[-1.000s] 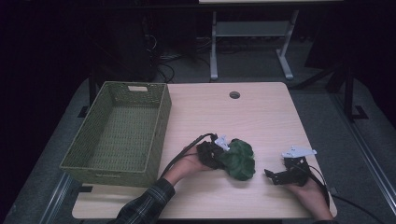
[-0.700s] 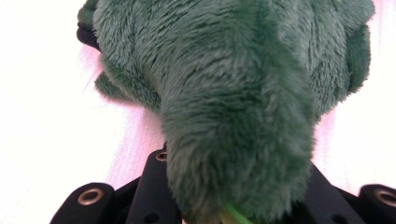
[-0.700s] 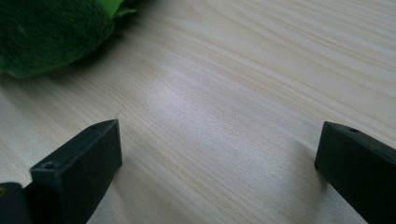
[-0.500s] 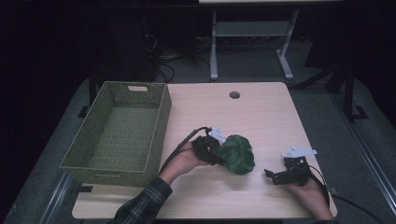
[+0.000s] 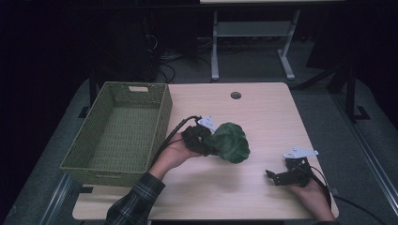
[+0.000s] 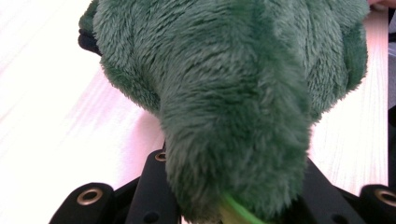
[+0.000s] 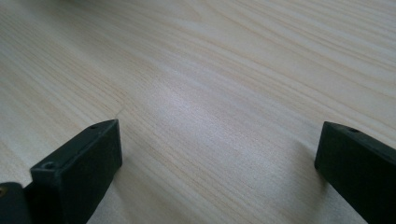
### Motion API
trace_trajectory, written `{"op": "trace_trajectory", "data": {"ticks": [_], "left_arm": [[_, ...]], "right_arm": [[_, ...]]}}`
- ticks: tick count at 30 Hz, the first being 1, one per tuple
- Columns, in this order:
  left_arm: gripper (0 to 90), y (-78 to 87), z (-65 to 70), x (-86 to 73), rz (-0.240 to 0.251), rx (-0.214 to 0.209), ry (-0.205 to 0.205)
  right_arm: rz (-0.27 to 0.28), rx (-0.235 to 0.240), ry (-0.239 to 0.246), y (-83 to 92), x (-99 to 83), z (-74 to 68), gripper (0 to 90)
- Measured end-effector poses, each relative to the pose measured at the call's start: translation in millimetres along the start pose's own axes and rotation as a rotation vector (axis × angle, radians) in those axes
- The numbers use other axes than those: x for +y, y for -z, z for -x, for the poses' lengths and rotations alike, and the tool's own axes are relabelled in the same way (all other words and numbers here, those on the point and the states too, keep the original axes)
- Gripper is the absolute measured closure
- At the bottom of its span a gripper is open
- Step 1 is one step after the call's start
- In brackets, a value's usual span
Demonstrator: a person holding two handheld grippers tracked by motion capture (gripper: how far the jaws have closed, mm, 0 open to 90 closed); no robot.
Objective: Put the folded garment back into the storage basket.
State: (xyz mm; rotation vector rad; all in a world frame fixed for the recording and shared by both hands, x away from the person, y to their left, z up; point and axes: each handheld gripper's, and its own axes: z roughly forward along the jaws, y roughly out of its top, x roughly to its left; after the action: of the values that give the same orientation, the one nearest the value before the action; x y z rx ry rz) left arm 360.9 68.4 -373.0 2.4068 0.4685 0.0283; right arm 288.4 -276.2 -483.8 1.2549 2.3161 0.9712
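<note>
Your left gripper (image 5: 211, 141) is clamped on the green plush toy (image 5: 230, 142), and in the high view the toy bulges out past the jaws toward the middle of the wooden table (image 5: 244, 197), clear of the tabletop with its shadow lying below it. In the left gripper view the plush toy (image 6: 233, 93) crowds right up against the camera, its dark green fur pinched between the two black jaws at the bottom, with a strip of lighter green showing at the very base of the grip. The woven green basket (image 5: 117, 133) stands just beside your left hand (image 5: 176, 152), on the side away from the toy, and the gripper's cable runs along its near wall. Your right gripper (image 5: 281, 176) sits low at the table's near right corner, well apart from the toy, resting under your right hand (image 5: 312, 197). In the right gripper view its jaws stand wide apart with nothing but bare wood grain between them. A round cable hole (image 5: 235, 95) lies in the table well beyond both grippers, near the far edge.
</note>
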Motion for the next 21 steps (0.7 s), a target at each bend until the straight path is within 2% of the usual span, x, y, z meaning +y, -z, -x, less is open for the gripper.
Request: {"op": "trace_trajectory", "data": {"ticks": [3,6,13,15,21], "left_arm": [[70.9,11.6,-2.5,1.5,0.013,0.014,0.011],[70.9,22.5,-5.3,2.3,0.014,0.027,0.003],[70.3,48.6,-10.4,-0.5,0.038,0.063,0.028],[70.3,56.5,-11.9,-1.3,0.033,0.08,0.022],[70.2,79.2,-17.2,-5.8,0.05,0.121,0.042]], "right_arm": [[0.0,-0.001,0.0,0.0,0.0,-0.1,0.4],[0.0,-0.001,0.0,0.0,0.0,-0.1,0.4],[0.0,-0.001,-0.001,0.0,0.0,-0.1,0.4],[0.0,-0.001,-0.001,0.0,0.0,-0.1,0.4],[0.0,-0.001,-0.002,0.0,0.0,-0.2,0.4]]}}
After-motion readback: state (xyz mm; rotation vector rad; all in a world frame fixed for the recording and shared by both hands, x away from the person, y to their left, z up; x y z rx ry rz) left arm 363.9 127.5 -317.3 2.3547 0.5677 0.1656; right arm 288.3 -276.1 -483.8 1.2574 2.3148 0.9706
